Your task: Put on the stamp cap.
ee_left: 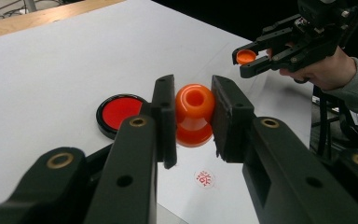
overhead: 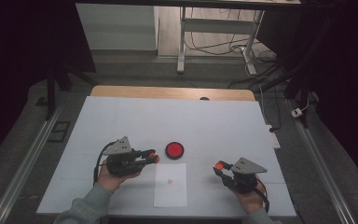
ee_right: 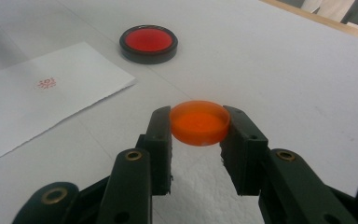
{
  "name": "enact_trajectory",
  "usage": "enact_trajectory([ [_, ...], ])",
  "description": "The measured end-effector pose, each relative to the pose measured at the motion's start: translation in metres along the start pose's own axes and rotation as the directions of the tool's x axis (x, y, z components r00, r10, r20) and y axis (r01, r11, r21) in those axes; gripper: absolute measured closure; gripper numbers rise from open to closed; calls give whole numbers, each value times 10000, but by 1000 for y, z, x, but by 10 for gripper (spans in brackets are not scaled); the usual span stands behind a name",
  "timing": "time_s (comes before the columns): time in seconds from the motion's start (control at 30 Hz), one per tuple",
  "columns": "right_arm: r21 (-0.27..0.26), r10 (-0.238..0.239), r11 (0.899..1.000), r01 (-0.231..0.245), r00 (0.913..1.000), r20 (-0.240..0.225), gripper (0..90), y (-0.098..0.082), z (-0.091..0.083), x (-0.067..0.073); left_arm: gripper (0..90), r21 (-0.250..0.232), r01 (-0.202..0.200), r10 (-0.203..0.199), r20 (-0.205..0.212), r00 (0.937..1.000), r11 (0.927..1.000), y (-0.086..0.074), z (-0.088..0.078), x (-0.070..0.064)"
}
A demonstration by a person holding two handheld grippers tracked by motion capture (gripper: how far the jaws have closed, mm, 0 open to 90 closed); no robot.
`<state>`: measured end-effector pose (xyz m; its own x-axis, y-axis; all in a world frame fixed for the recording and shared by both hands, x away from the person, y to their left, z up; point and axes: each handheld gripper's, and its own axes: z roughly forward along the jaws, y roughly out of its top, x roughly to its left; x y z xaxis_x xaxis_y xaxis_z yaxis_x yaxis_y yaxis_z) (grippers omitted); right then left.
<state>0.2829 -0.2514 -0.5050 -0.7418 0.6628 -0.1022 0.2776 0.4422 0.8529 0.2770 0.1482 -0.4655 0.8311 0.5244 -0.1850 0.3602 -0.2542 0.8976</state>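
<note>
Right now my left hand-held gripper (overhead: 153,157) lies level above the table (overhead: 121,121), its jaws pointing toward my right. They are closed on an orange stamp (ee_left: 194,114), one pad against each side of its waisted body, with the hollow top of the knob facing the left gripper view's camera. Just past the tips of that hand-held gripper, a little farther from me, sits the round ink pad (overhead: 174,150), a black dish with a red face, flat on the table and uncovered. Below those same jaws, nearer to me, lies a white sheet of paper (overhead: 170,186) bearing one small red stamp mark (overhead: 169,181); in the left gripper view the mark (ee_left: 204,178) shows right under the held stamp.

Farther right, well apart from the left one, my right hand-held gripper (overhead: 220,166) is held in my right hand (overhead: 249,198), jaws pointing back toward the paper and the ink pad. They are closed on a shallow orange cap (ee_right: 199,122), gripped by its rim on two opposite sides, its open side up and clear of the table. From this hand-held gripper the paper (ee_right: 37,98) lies ahead to the left and the ink pad (ee_right: 148,43) farther ahead, both untouched by its jaws.
</note>
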Motion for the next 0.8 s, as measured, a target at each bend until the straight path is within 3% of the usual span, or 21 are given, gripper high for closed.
enact_trajectory([
  [0.8, 3, -226, 9997, 227, 9961, -857, 644, 11, 23, 24, 720, 108, -33, 33, -31, 10000, 9999, -2, 3, -1],
])
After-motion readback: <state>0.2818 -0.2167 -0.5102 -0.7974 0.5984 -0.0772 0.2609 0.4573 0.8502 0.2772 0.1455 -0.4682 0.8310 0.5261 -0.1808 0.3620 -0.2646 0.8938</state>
